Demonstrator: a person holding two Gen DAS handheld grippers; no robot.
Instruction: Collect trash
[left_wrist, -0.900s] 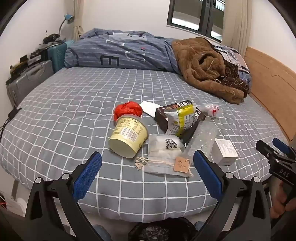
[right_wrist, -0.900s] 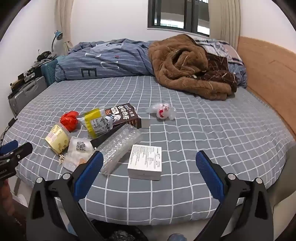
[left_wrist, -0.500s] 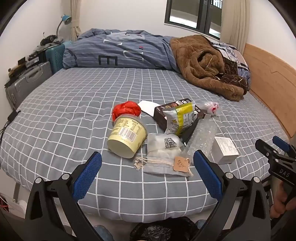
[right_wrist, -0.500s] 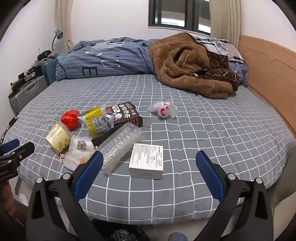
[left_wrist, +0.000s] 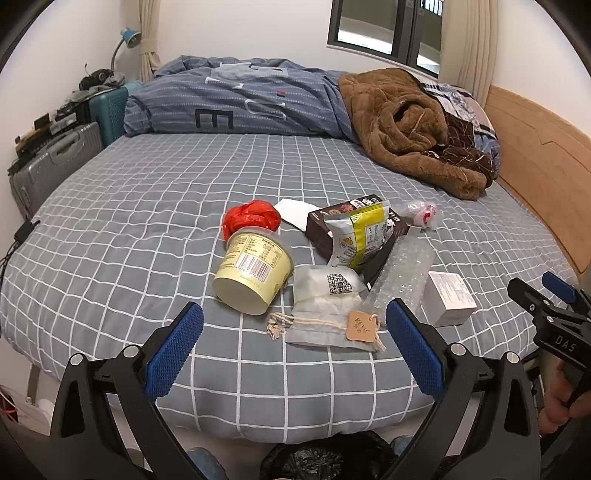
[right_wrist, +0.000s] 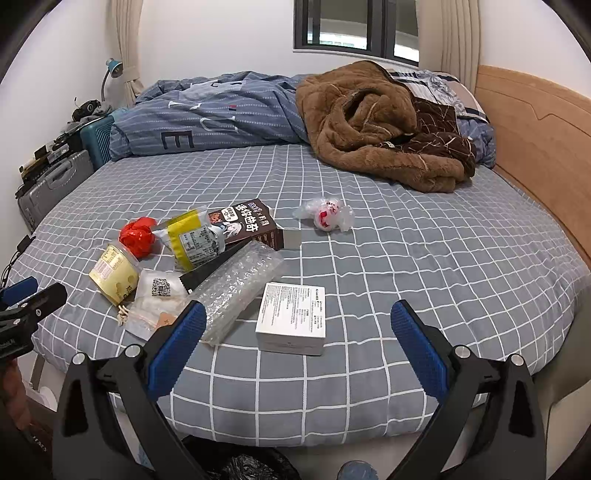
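Note:
Trash lies on the grey checked bed (left_wrist: 129, 229): a yellow cup (left_wrist: 254, 271) on its side, a red crumpled bag (left_wrist: 251, 218), a brown box (left_wrist: 332, 225) under a yellow snack bag (left_wrist: 364, 236), a drawstring pouch (left_wrist: 327, 310), bubble wrap (left_wrist: 404, 275), a white box (left_wrist: 448, 297) and a clear wrapper (left_wrist: 421, 214). My left gripper (left_wrist: 293, 347) is open and empty, in front of the pouch. My right gripper (right_wrist: 295, 343) is open and empty, in front of the white box (right_wrist: 291, 317). A black bin bag (left_wrist: 325, 458) sits below the bed edge.
A brown blanket (right_wrist: 373, 122) and blue duvet (right_wrist: 221, 110) lie at the far end. A wooden headboard (right_wrist: 535, 140) runs along the right. Suitcases (left_wrist: 55, 162) stand at the left. In the right wrist view the cup (right_wrist: 114, 273) and bubble wrap (right_wrist: 236, 288) lie left.
Both grippers have moved slightly forward toward the bed; the trash looks a little nearer. Both stay open and nothing on the bed has moved.

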